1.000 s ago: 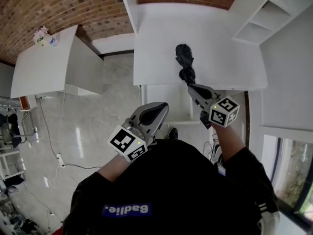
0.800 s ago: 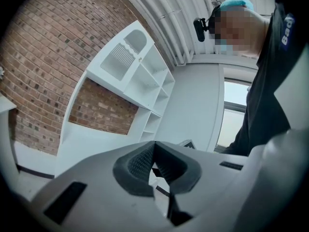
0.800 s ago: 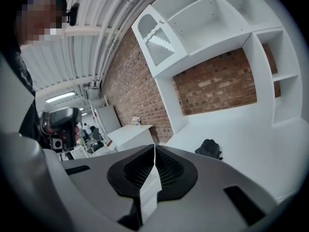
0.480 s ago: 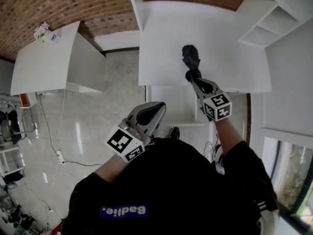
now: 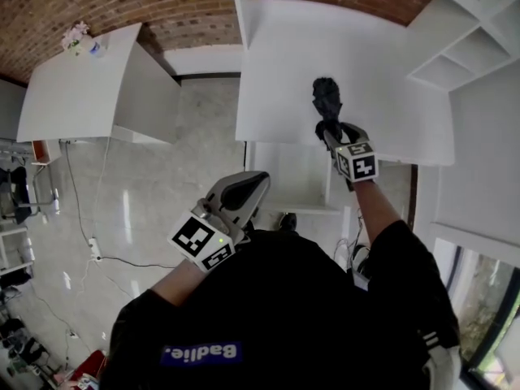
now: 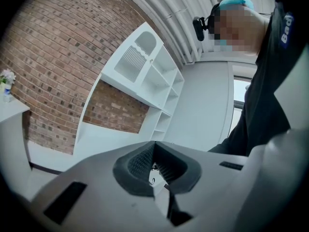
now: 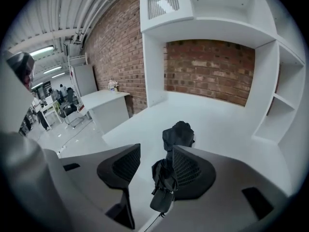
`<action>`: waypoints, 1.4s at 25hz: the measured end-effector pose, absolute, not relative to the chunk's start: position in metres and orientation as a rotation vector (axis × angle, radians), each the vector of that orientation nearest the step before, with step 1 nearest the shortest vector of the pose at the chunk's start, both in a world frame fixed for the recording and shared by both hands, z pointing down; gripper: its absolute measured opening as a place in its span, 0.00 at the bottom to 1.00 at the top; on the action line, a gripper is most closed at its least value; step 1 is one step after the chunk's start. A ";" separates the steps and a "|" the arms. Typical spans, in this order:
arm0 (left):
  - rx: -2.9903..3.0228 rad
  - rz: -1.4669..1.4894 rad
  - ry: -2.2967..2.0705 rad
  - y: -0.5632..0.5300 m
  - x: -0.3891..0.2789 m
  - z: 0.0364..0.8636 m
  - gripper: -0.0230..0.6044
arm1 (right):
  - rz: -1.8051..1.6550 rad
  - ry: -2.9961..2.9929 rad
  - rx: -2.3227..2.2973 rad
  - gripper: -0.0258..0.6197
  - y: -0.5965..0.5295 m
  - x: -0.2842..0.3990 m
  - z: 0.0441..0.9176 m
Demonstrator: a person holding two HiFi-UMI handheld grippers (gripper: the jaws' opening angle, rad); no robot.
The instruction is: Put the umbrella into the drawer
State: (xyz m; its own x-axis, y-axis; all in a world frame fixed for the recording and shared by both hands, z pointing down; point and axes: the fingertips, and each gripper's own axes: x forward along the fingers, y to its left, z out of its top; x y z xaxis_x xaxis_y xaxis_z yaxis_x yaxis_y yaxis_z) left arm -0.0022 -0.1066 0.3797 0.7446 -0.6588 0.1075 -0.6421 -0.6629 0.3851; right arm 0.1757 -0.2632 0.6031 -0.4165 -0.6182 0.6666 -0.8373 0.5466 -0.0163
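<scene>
The black folded umbrella (image 5: 327, 102) lies on the white desk (image 5: 276, 71), close to its front edge. In the right gripper view the umbrella (image 7: 176, 135) runs between the jaws with its handle (image 7: 162, 200) toward the camera. It rests against the right pad (image 7: 186, 168), and the left pad stands clear of it. My right gripper (image 7: 156, 151) is open, its jaws having just been opening, and it reaches over the desk edge (image 5: 331, 136). My left gripper (image 5: 242, 187) hangs below the desk front, shut and empty (image 6: 153, 146). What looks like an open white drawer (image 5: 288, 181) sits under the desk edge.
A second white desk (image 5: 73, 96) with a small bunch of flowers (image 5: 77, 37) stands at the left. White shelving (image 5: 471, 39) rises at the right against the brick wall (image 5: 106, 6). Cables and a power strip (image 5: 96, 252) lie on the glossy floor.
My right gripper has come down and forward to the desk with the umbrella, and its jaws have parted from it. The left gripper has drifted a little.
</scene>
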 end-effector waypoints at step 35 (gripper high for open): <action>2.419 -0.043 -1.227 -0.095 -0.039 0.387 0.04 | 0.563 -1.697 1.256 0.50 -0.367 0.217 0.723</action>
